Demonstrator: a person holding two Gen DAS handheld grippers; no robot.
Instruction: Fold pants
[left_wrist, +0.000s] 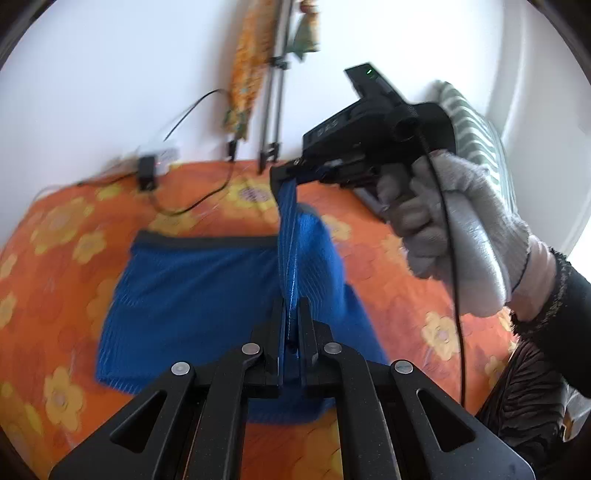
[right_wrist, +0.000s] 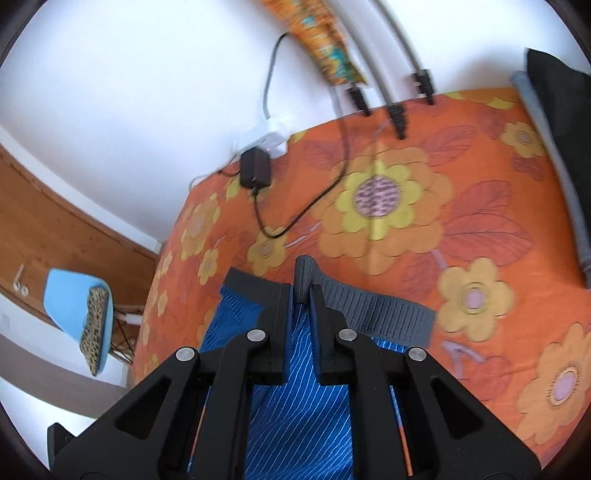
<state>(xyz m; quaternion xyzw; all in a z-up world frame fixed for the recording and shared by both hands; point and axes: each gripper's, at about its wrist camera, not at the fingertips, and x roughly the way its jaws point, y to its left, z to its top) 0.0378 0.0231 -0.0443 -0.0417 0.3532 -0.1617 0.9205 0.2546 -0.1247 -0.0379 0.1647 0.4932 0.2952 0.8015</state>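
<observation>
The blue pinstriped pants (left_wrist: 192, 295) lie partly on the orange flowered bed. My left gripper (left_wrist: 290, 310) is shut on a lifted fold of the blue cloth. The same stretch of cloth runs up to my right gripper (left_wrist: 291, 173), held in a white-gloved hand (left_wrist: 454, 236), which is shut on it above the bed. In the right wrist view my right gripper (right_wrist: 301, 295) pinches the grey ribbed waistband (right_wrist: 373, 310), with blue cloth (right_wrist: 299, 398) hanging under the jaws.
The bed cover (right_wrist: 461, 221) is orange with yellow flowers. A white power strip with a black adapter (right_wrist: 255, 168) and cable lies at the far edge by the white wall. Tripod legs (left_wrist: 271, 122) stand at the far edge. A striped pillow (left_wrist: 476, 129) is at right, a blue chair (right_wrist: 77, 310) at left.
</observation>
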